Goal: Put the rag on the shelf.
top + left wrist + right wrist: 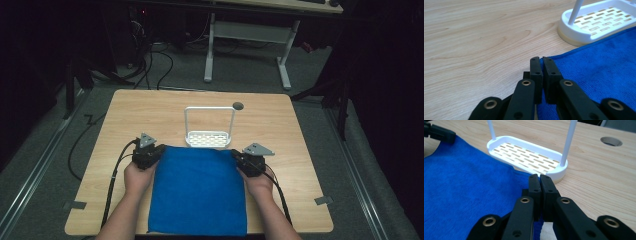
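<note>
Left gripper (541, 61) clamped on the far left corner of the blue microfiber cloth (199, 190), jaws pressed together with cloth edge between them. Right gripper (540, 178) likewise pinched on the far right corner. Cloth lies flat on the wooden table (150, 110), near edge at the table's front. White slotted rack (207, 138) with tall hoop handle sits just beyond the cloth's far edge, touching it. Round hole (238, 106) in the table behind the rack.

The blue cloth's (198, 192) near edge was cut off; the white rack's (599, 21) far end too.
</note>
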### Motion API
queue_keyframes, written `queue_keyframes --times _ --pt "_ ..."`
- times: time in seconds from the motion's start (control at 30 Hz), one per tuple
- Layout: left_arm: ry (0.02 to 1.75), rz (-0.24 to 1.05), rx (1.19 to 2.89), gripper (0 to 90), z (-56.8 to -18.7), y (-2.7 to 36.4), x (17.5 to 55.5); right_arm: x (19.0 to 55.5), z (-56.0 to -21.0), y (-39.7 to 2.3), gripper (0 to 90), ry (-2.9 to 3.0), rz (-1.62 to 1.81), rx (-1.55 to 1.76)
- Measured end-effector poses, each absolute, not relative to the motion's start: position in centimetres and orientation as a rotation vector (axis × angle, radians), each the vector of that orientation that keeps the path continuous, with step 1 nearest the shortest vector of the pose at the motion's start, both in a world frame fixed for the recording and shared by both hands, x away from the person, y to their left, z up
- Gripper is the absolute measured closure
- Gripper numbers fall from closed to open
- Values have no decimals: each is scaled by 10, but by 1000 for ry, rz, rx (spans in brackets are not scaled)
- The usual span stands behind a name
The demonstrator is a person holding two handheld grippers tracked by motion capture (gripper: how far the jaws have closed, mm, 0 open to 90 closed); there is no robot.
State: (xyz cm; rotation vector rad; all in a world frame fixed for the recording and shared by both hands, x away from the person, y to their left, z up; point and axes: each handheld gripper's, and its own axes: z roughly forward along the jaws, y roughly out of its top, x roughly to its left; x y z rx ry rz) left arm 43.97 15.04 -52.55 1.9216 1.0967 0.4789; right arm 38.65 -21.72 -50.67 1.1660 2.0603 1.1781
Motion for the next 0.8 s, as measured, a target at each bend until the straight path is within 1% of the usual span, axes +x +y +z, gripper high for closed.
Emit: queue_keyframes --times 0.23,0.53,0.8 --pt "1043 512 1875 873 -506 151 421 377 -499 -230 885 2014 1303 1197" --pt "999 512 1818 872 -493 154 406 368 -486 -230 885 1957 1372 1144" --pt "937 536 1737 873 -470 154 393 358 -466 -231 886 1893 1402 1079"
